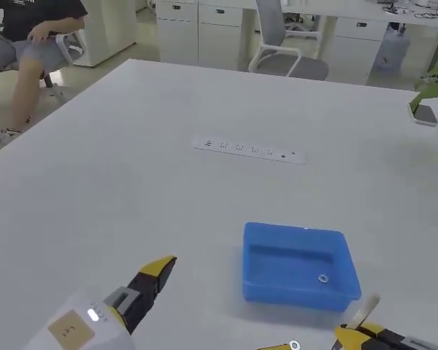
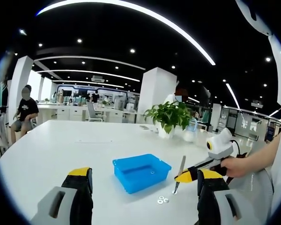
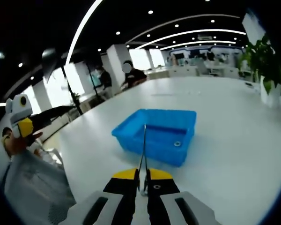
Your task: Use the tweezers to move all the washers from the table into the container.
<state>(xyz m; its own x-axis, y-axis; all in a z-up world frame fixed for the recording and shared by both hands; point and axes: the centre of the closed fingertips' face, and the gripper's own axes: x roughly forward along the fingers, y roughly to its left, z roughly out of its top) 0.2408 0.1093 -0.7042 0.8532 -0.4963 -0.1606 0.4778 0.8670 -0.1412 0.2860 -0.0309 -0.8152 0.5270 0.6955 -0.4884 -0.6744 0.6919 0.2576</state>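
Observation:
A blue container (image 1: pixel 296 240) stands on the white table and holds one washer (image 1: pixel 323 278). Another washer (image 1: pixel 295 345) lies on the table in front of it; in the left gripper view a few washers (image 2: pixel 163 200) lie just below the tweezers' tip. My right gripper (image 1: pixel 350 335) is at the bottom right, shut on the tweezers (image 1: pixel 364 311), which in the right gripper view run forward as tweezers (image 3: pixel 143 140) from the right gripper (image 3: pixel 142 176) towards the container (image 3: pixel 131 136). My left gripper (image 1: pixel 164 266) stands open, left of the container, nothing between its fingers.
A power strip (image 1: pixel 248 149) is set in the table beyond the container. A potted plant (image 1: pixel 434 95) stands at the right edge. A person sits on a chair at the far left (image 1: pixel 29 36), and desks and an office chair (image 1: pixel 281 44) stand beyond the table.

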